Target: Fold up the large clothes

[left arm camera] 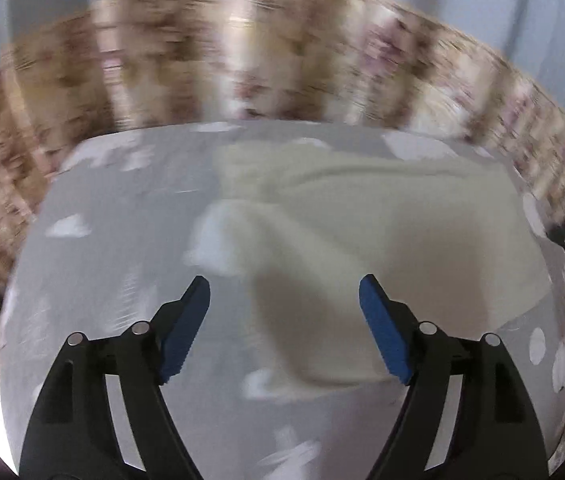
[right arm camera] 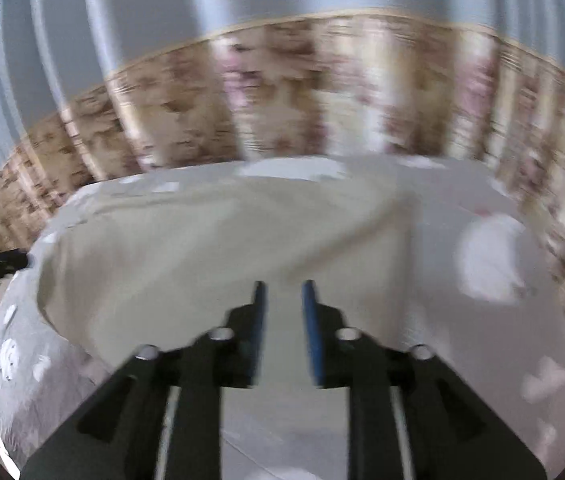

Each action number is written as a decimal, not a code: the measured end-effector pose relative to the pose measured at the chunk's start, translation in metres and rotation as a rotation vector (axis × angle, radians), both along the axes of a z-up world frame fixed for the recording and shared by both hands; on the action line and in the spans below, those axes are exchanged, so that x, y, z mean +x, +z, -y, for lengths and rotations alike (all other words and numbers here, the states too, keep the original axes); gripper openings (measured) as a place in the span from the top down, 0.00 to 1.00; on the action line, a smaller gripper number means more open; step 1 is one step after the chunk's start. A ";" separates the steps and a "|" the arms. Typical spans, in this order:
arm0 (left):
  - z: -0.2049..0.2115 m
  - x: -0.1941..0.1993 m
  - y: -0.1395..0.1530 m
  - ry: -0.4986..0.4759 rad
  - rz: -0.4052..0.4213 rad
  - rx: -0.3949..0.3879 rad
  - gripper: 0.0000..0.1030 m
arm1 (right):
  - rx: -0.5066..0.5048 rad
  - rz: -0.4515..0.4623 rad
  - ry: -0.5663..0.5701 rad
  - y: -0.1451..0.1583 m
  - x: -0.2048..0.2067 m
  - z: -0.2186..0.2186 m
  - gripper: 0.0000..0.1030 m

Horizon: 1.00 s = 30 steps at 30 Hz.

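Cream cloth, a large garment too blurred to name more closely, lies spread on a grey bedsheet printed with white shapes. In the left wrist view it covers the middle and right of the bed, with soft creases running across it and one rumpled corner near the lower edge, just ahead of the right-hand pad. In the right wrist view the same garment fills the left and centre of the sheet, a long fold line crossing it diagonally.

The left gripper hangs above the garment's near edge with its blue pads spread wide; nothing sits between them and they touch no cloth.

The right gripper points down at the garment with its blue pads set narrowly apart. A clear gap shows between them, and no fabric is pinched there.

Beyond the bed hangs a beige floral curtain, heavily blurred, with pale blue-grey drapery above it.
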<state>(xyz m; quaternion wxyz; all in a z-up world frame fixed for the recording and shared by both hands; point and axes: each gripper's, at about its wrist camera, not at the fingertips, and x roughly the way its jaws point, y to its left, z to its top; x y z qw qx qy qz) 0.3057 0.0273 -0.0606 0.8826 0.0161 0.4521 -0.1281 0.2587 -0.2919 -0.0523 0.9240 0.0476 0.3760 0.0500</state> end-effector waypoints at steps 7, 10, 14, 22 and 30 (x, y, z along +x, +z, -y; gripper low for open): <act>0.043 0.036 -0.054 -0.016 -0.022 0.140 0.21 | -0.146 -0.091 0.013 -0.039 0.030 -0.016 0.76; 0.017 0.035 -0.054 0.048 0.004 0.191 0.03 | -0.137 -0.100 -0.039 -0.037 0.023 0.012 0.85; -0.047 0.059 -0.059 0.155 -0.102 0.039 0.03 | -0.060 -0.149 -0.116 -0.033 0.030 0.050 0.74; 0.008 0.074 0.004 0.073 -0.016 -0.023 0.07 | -0.053 -0.082 0.041 0.013 0.082 -0.020 0.72; 0.066 0.156 -0.055 0.060 -0.163 0.093 0.07 | -0.200 -0.244 0.017 -0.040 0.138 -0.032 0.75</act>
